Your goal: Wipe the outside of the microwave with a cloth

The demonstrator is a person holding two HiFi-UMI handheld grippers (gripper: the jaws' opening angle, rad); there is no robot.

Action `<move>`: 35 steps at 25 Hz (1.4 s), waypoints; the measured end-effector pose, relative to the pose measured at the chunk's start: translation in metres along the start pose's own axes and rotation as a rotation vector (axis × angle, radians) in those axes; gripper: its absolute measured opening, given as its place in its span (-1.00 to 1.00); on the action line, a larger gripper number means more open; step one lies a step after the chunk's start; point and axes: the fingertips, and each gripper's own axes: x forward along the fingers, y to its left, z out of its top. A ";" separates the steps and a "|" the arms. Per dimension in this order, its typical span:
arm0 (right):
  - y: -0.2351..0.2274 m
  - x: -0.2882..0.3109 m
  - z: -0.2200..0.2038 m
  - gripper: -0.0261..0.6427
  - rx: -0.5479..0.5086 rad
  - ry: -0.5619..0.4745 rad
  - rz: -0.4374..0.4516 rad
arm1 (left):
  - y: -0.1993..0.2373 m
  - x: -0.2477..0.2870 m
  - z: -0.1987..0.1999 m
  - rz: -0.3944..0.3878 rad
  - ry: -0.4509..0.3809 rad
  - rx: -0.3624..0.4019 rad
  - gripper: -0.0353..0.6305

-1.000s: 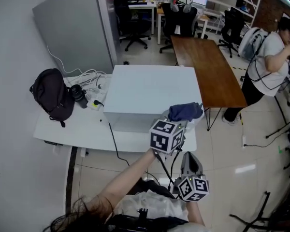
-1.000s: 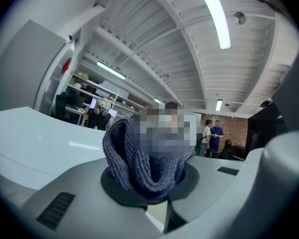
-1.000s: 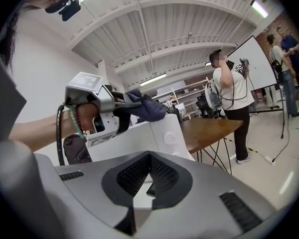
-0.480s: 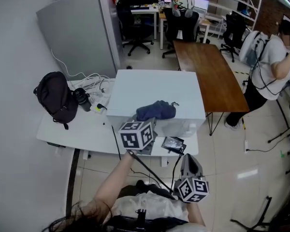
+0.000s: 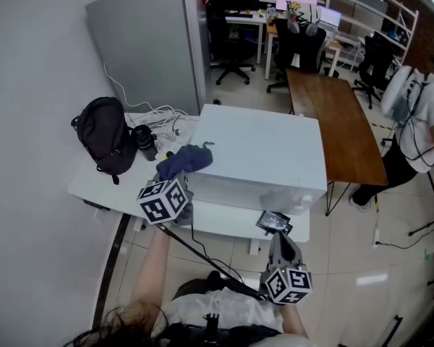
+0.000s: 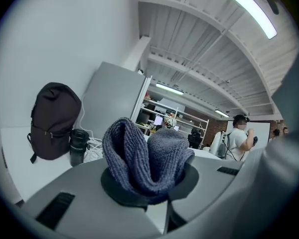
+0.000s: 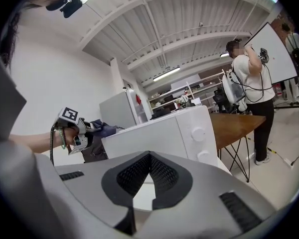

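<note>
The white microwave [image 5: 264, 147] stands on a white table [image 5: 228, 220]; its knobs show in the right gripper view on the microwave [image 7: 162, 133]. A dark blue cloth [image 5: 184, 160] lies against the microwave's front left top corner. My left gripper [image 5: 179, 181] is shut on it, and the cloth [image 6: 148, 156] bulges out between the jaws of the left gripper [image 6: 148, 185]. My right gripper [image 5: 273, 223] hovers at the table's front edge, right of the cloth, shut with nothing in it. The right gripper [image 7: 149, 183] looks toward the microwave's front.
A black backpack [image 5: 105, 136], a black cup [image 5: 145, 142] and white cables [image 5: 155, 118] lie left of the microwave. Behind stands a grey cabinet [image 5: 148, 42]. A brown wooden table [image 5: 336, 125] and a person [image 5: 419, 121] are to the right.
My left gripper has carried the cloth leftward along the microwave's front top edge, from its right corner to its left corner. The right gripper has held its place.
</note>
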 end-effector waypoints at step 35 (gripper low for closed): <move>-0.008 0.039 0.073 -0.85 -0.086 -0.164 -0.051 | -0.237 0.138 -0.050 -0.401 0.283 0.387 -0.75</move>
